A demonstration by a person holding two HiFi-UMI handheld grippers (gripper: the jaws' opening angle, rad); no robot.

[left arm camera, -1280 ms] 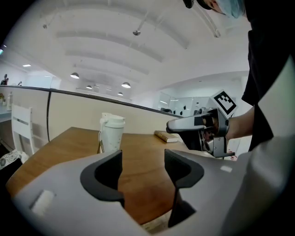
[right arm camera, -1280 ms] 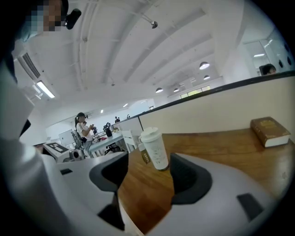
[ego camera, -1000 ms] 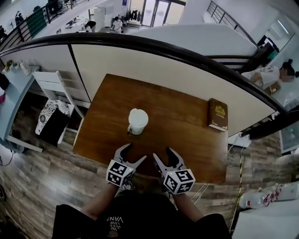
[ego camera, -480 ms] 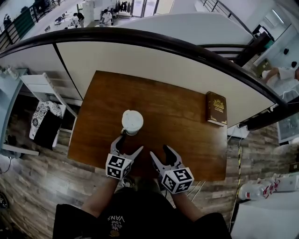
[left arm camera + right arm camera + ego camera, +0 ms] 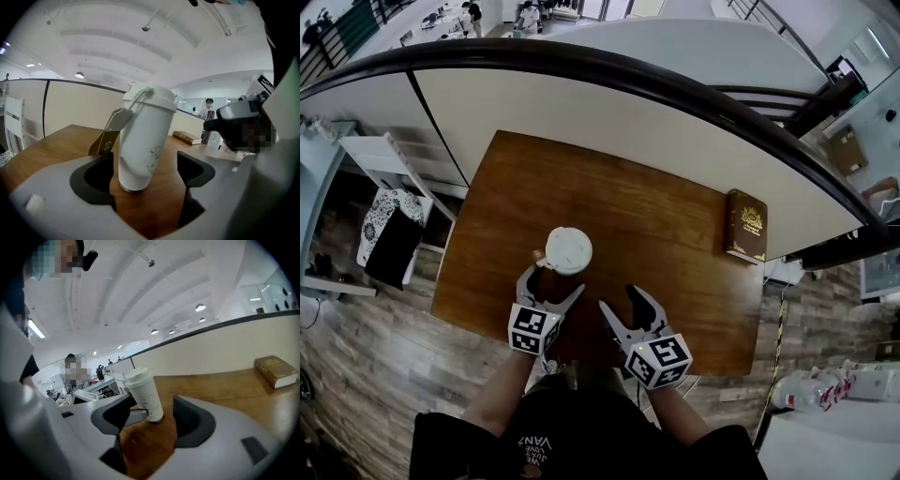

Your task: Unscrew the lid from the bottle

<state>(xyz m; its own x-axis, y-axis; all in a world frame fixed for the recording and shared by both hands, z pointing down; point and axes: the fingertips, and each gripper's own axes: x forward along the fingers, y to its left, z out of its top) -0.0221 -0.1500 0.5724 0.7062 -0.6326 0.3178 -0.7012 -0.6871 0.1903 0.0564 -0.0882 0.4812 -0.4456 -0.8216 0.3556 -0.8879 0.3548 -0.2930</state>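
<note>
Fingers [image 5: 93,178] of the left gripper [image 5: 553,283] have just been opening and stand spread either side of the bottle [image 5: 140,145], untouched, near left on the worktop [image 5: 675,234]. The right gripper [image 5: 621,300] is spread and empty. The bottle looks smooth, stiff and probably light, so grip the body and twist the lid [image 5: 152,96].

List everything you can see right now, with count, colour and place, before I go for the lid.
White cylindrical bottle: one, white, upright on the near-left part of the table.
Round white lid: one, white, on the bottle.
Brown strap: one, brown, hangs at the bottle's side.
Brown hardcover book with gold print: one, brown, flat at the table's right edge.
Brown wooden table: one, brown, against the curved cream partition.
White slatted chair: one, white, left of the table.
Left gripper: one, grey with black pads; its jaws have just been opening and stand wide, with the bottle between them and not pressed.
Right gripper: one, grey, jaws apart and empty, beside the left gripper.
</note>
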